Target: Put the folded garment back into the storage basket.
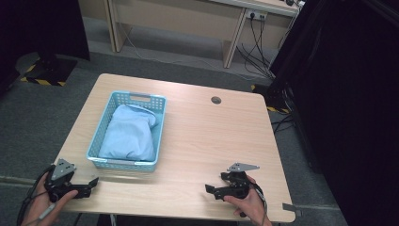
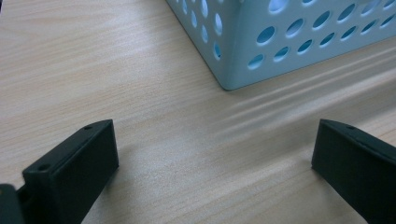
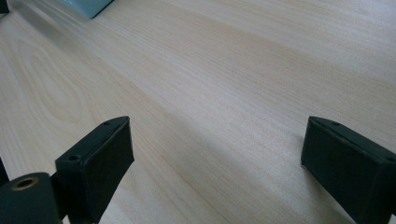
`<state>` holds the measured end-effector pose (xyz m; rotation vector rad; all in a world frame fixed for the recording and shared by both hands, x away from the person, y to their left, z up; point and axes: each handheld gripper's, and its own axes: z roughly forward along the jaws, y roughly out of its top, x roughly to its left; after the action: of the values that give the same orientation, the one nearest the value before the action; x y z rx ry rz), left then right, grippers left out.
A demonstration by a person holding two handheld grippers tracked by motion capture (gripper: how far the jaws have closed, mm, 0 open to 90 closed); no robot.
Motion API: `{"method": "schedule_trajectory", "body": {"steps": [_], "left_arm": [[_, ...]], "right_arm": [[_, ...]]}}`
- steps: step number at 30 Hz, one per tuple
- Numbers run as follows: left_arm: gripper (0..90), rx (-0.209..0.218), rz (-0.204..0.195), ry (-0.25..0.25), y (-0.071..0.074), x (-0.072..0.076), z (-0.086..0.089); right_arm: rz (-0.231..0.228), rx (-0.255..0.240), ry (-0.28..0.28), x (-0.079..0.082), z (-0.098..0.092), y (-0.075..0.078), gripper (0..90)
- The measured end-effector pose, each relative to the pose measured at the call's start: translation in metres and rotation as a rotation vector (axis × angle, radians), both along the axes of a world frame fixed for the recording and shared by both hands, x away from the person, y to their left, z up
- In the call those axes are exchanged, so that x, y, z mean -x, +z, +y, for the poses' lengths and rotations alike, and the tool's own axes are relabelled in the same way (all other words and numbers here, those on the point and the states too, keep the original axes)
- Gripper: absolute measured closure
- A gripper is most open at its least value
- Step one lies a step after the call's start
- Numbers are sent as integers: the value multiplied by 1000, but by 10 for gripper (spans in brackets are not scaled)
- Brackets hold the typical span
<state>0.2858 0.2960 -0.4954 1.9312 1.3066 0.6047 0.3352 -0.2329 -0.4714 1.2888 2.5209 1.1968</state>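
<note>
Both the left gripper (image 1: 94, 181) and right gripper (image 1: 207, 188), jaws spread and empty, rest near the blue basket (image 1: 158, 136): probably light and stiff, its folded cloth (image 1: 128, 134) soft, best pinched at the rim.

- Desk (image 1: 211, 141): light wood top, round cable hole (image 1: 216, 100) near the far edge.
- Floor (image 1: 42, 117): grey carpet around the desk.
- Bench (image 1: 188, 19): pale wood, beyond the desk, with a socket strip (image 1: 256, 14) and cables (image 1: 259, 52) hanging from it.
- Striped tape (image 1: 42, 81): yellow-black, far left floor.
</note>
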Motion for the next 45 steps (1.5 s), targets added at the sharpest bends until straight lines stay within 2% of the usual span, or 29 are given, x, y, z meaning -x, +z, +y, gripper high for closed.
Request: {"method": "schedule_trajectory", "body": {"steps": [33, 45], "left_arm": [[0, 0, 0, 0, 0, 0, 0], [0, 0, -1, 1, 0, 0, 0]], "right_arm": [[11, -34, -32, 19, -22, 0, 96], [10, -29, -37, 26, -27, 0, 96]]}}
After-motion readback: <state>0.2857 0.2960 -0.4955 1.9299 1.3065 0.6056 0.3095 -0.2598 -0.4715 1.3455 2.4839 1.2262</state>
